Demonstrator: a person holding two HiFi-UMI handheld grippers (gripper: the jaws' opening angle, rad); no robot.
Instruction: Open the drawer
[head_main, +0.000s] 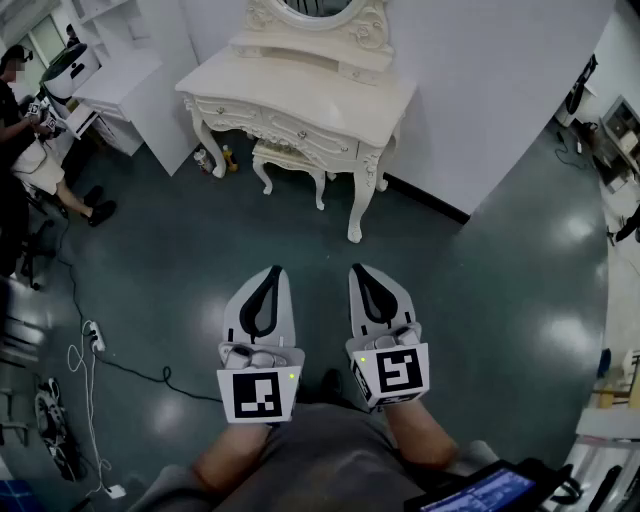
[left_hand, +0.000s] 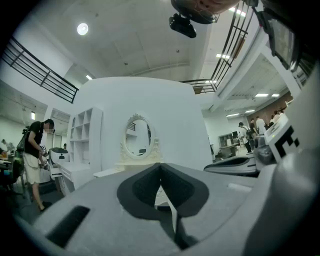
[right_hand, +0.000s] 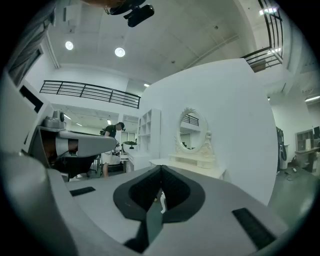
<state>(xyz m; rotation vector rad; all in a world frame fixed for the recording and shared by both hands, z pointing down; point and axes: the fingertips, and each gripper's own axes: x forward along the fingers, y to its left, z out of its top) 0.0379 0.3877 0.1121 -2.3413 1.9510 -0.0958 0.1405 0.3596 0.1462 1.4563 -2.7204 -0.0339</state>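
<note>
Drawer (head_main: 300, 130) looks shut, well ahead of left claw (head_main: 270, 270) and right claw (head_main: 358, 268). Both closed, empty (approach and pull all remain).

The dressing table (head_main: 300, 85) looks smooth, satin-painted; the floor (head_main: 480, 300) glossy.

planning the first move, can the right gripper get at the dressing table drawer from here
Probably not yet: the right gripper is shut and well short of the drawer, with bare floor between them. Nothing blocks the way, though a stool sits tucked under the table.
</note>
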